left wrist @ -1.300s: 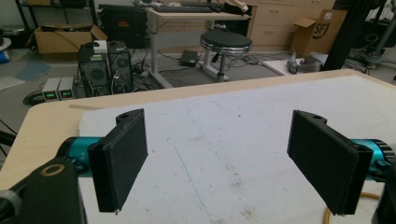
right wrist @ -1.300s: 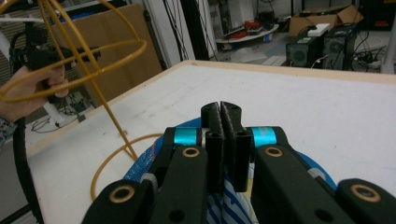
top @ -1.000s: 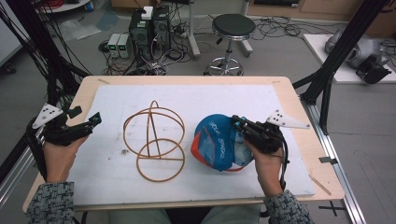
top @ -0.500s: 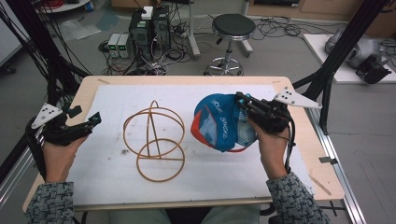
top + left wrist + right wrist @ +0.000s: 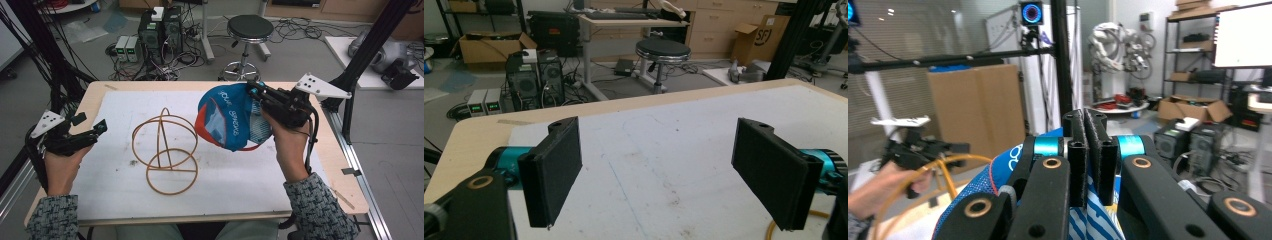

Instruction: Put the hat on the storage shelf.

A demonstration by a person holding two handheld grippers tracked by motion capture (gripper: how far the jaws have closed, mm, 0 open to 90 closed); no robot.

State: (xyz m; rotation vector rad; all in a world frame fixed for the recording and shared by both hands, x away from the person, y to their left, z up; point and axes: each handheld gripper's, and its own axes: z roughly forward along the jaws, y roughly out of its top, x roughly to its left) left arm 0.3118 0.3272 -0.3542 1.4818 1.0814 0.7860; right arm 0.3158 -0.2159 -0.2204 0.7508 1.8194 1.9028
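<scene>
The right gripper [image 5: 260, 95] has its fingers [image 5: 1079, 150] clamped together on the blue, white and orange fabric cap [image 5: 227, 122], holding it in the air over the right half of the wooden desk [image 5: 320, 150] with its white mat [image 5: 240, 175]. Just left of the cap stands an orange wire frame of joined hoops [image 5: 165, 150]. The left gripper [image 5: 92, 131] hovers at the desk's left edge — fingers [image 5: 556, 170] wide apart, nothing between them.

blue-orange cap [image 5: 227, 120]; tan wire frame [image 5: 164, 150]
</scene>
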